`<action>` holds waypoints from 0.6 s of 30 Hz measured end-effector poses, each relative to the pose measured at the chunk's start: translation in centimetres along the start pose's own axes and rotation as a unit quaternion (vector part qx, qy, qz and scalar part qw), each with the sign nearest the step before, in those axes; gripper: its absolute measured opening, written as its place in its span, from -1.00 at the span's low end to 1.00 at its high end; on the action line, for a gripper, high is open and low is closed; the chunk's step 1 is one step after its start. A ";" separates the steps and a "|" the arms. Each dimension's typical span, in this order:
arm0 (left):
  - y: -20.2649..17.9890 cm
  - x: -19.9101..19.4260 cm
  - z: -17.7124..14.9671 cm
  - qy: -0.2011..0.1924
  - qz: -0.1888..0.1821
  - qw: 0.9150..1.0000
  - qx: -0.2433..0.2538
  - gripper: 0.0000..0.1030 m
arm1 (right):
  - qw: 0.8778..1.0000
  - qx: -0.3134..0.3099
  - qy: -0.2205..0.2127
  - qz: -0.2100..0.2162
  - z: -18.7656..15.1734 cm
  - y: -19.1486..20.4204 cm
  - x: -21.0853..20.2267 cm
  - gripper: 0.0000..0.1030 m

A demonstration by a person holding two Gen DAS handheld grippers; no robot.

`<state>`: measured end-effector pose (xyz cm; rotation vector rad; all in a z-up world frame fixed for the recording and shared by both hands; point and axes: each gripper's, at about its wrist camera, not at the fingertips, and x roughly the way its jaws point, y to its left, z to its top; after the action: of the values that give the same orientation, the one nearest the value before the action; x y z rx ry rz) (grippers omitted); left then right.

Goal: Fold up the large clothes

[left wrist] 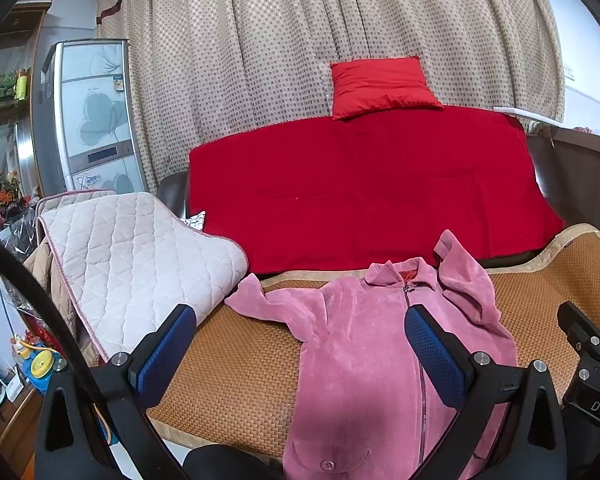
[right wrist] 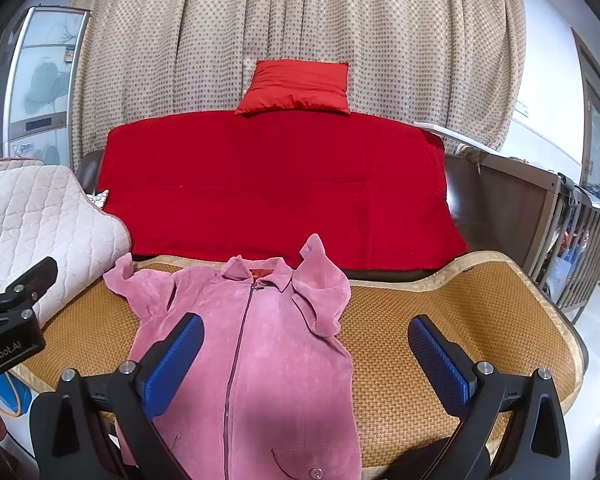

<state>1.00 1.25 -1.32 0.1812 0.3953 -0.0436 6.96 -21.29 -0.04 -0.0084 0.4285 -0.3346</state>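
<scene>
**Two open grippers poised over a pink jacket**

While both sets of blue-padded fingers stand spread wide and hold nothing, the left gripper hovers above the jacket's left half and the right gripper above its right half. Between and below them lies the pink fleece zip-front jacket, face up on a woven tan rattan mat, collar pointing away, zip closed. A buttoned pocket shows near the hem. Both sleeves are bunched up near the shoulders rather than laid out straight, the right one doubled over itself beside the collar.

The likely trouble is in those crumpled sleeves: folding over them as they lie would probably trap lumps and give an uneven bundle. The thick, plush fabric may also slip from a shallow pinch, or the fingers may catch both layers where only one is wanted.

Beyond the mat sits a red blanket-covered sofa with a red cushion, and a quilted cream pad rests to the left.
</scene>
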 end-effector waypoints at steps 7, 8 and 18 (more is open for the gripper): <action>-0.1 0.5 -0.2 0.006 0.001 1.000 0.002 1.00 | 1.000 0.001 0.010 0.005 -0.2 0.1 0.5 1.00; -0.1 0.6 -0.2 0.007 0.001 1.000 0.003 1.00 | 1.000 0.001 0.011 0.005 -0.2 0.1 0.6 1.00; -0.5 1.4 -0.4 0.015 0.003 1.000 0.008 1.00 | 1.000 0.001 0.024 0.010 -0.5 0.2 1.8 1.00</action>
<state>2.15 0.86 -2.31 0.1986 0.4254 -0.0387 8.42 -21.63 -1.24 0.0066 0.4748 -0.3170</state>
